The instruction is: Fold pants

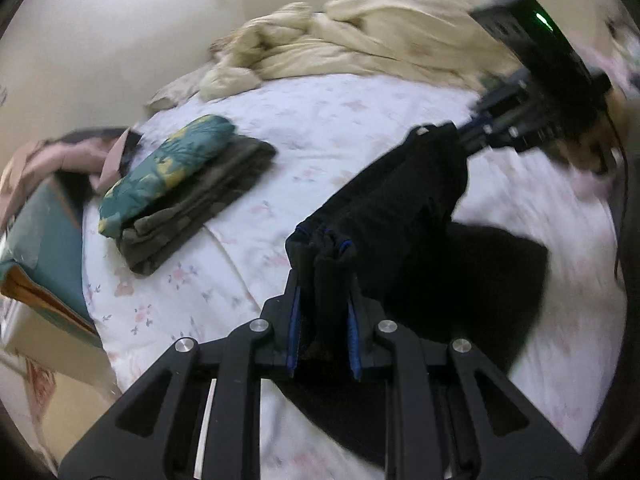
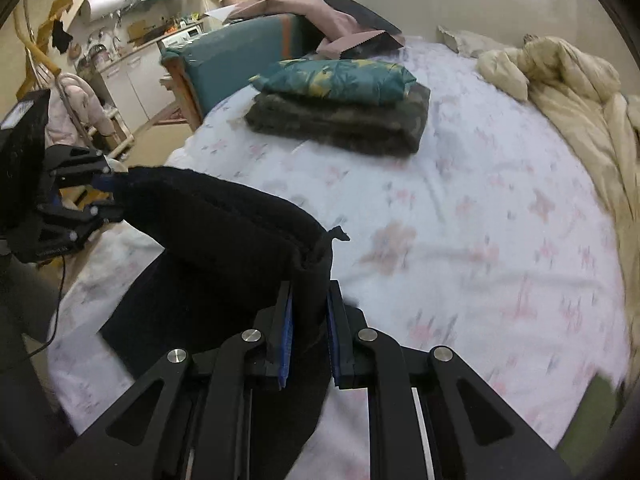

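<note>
Black pants hang stretched between my two grippers above the white floral bed sheet. My left gripper is shut on one end of the raised edge. My right gripper is shut on the other end, at the upper right of the left wrist view. In the right wrist view the pants run from my right gripper to the left gripper at the far left. The lower part of the pants lies on the sheet.
A folded stack, a teal patterned garment on a dark olive one, lies on the bed's left side. A cream duvet is bunched at the head. A teal chair with pink clothes stands beside the bed.
</note>
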`<act>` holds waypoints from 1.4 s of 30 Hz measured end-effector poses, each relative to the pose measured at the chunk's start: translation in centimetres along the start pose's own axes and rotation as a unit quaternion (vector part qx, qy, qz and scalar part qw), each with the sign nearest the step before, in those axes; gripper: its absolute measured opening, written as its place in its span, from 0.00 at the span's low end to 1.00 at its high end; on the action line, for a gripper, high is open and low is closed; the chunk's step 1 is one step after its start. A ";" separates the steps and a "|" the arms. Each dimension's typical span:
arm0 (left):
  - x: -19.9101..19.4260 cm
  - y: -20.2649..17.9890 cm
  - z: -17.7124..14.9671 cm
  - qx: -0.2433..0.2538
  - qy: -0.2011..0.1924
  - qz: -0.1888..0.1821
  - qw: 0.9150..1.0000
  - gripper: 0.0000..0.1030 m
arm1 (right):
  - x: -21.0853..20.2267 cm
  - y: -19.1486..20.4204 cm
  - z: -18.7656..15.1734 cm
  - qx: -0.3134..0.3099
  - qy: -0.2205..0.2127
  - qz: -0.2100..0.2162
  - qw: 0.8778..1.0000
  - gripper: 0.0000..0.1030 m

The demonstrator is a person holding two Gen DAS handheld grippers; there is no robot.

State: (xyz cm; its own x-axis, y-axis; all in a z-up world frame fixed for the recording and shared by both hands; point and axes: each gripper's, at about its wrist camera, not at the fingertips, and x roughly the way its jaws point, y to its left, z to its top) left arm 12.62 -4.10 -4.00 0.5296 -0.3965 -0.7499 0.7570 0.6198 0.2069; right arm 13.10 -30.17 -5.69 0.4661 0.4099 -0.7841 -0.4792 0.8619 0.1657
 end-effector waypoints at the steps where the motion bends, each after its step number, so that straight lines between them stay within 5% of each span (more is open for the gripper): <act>1: -0.6 -1.3 -0.7 0.021 0.005 0.000 1.000 0.16 | -0.5 0.7 -1.3 0.012 0.008 0.007 1.000 0.15; 4: -1.0 -4.5 -2.9 0.056 0.037 -0.008 0.998 0.16 | -0.6 2.7 -4.1 0.003 0.035 0.004 0.999 0.15; 9: 0.2 -8.2 -5.8 0.047 0.104 -0.035 0.993 0.21 | 1.4 3.6 -8.3 0.032 0.125 0.010 0.992 0.22; 12: 0.6 -10.3 -7.7 0.088 0.177 -0.068 0.978 0.33 | 1.4 3.8 -9.7 0.036 0.170 0.011 0.985 0.29; 15: -0.2 -9.6 -8.4 0.067 0.203 -0.121 0.969 0.40 | 0.2 2.8 -10.0 0.075 0.184 0.016 0.980 0.29; 17: -0.6 -8.1 -8.1 0.034 0.204 -0.137 0.969 0.40 | -1.2 1.6 -9.6 0.119 0.164 0.021 0.979 0.29; 21: -0.5 -2.5 -6.6 -0.112 0.167 -0.130 0.971 0.40 | -3.6 -1.5 -8.0 0.212 0.072 0.010 0.974 0.31; 24: 0.7 1.1 -6.6 -0.259 0.148 -0.110 0.948 0.40 | -2.5 -2.0 -7.5 0.239 0.052 0.043 0.969 0.31; 26: 2.0 1.3 -6.7 -0.291 0.158 -0.099 0.938 0.40 | -0.4 -1.0 -6.5 0.209 0.059 0.046 0.975 0.31; 28: 3.9 0.0 -7.1 -0.291 0.185 -0.095 0.934 0.40 | 0.9 0.2 -6.1 0.174 0.066 0.040 0.982 0.31; 30: 5.3 -1.6 -7.3 -0.255 0.213 -0.085 0.939 0.40 | 2.2 1.9 -6.4 0.135 0.099 0.036 0.985 0.31; 32: 6.3 -3.3 -7.7 -0.190 0.256 -0.070 0.945 0.40 | 4.2 3.2 -8.1 0.095 0.197 0.029 0.975 0.31; 34: 6.0 -3.6 -8.2 -0.174 0.275 -0.069 0.943 0.44 | 4.4 3.4 -9.4 0.092 0.238 0.026 0.967 0.31; 39: 4.0 1.2 -7.5 -0.280 0.217 -0.078 0.932 0.51 | 0.8 -0.5 -7.2 0.194 0.137 0.044 0.971 0.33; 42: 3.7 5.5 -7.5 -0.365 0.158 -0.032 0.917 0.61 | 0.8 -3.3 -5.5 0.252 0.081 0.030 0.964 0.61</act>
State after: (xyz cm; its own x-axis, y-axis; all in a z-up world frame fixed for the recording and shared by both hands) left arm 15.89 2.93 -10.35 0.2685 -0.3036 -0.9142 0.2643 0.9358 -0.2332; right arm 10.99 -34.35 -10.15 0.3063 0.4460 -0.8410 -0.0597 0.8907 0.4506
